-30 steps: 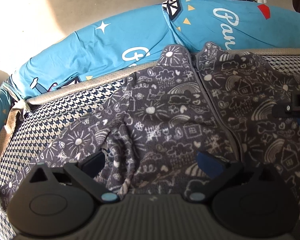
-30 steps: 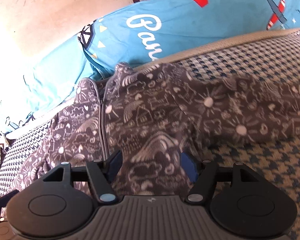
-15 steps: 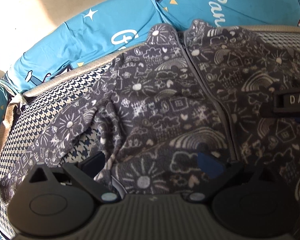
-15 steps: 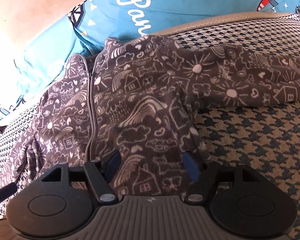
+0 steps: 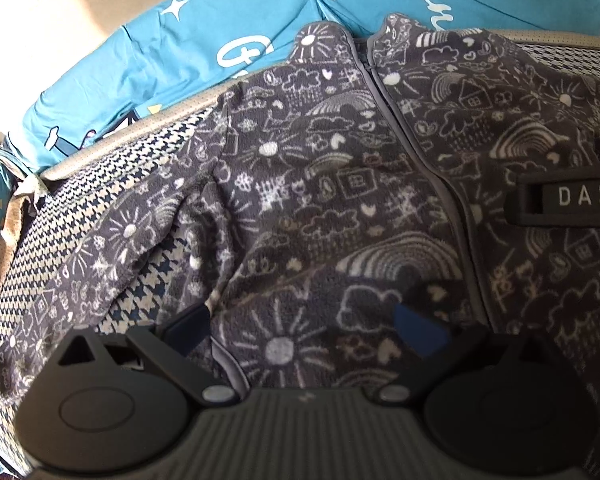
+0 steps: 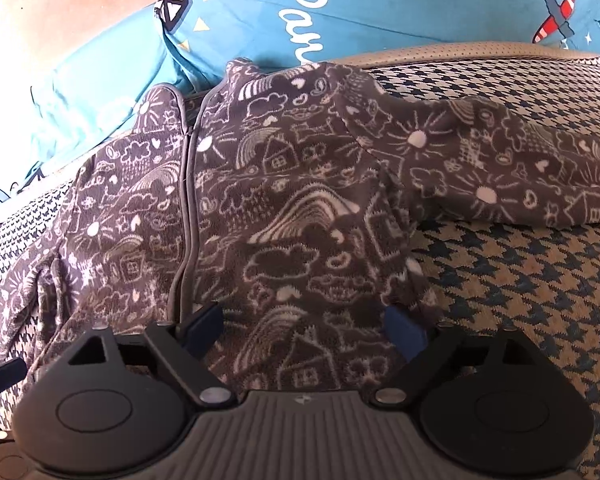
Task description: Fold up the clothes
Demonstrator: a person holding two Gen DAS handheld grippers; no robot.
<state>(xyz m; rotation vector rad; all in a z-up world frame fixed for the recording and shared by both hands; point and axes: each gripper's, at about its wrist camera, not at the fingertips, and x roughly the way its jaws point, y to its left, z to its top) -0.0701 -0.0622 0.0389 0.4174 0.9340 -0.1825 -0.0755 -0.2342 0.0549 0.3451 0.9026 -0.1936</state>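
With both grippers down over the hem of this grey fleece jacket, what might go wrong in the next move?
1. The right gripper is opening with fleece jacket bunched between its pads, so it may pinch too little or too many layers.
2. The right sleeve lies spread sideways and could drag crooked.
3. The left gripper sits where the hem curls, so a grasp may miss it.

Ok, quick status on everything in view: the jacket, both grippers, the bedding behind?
Grey patterned jacket: spread front-up, zipped, sleeves out to the sides.
Left gripper: jaws wide, jacket hem between them.
Right gripper: jaws opening, hem fabric between them.
Blue bedding: bunched along the far edge.
Houndstooth cover: flat under the jacket.
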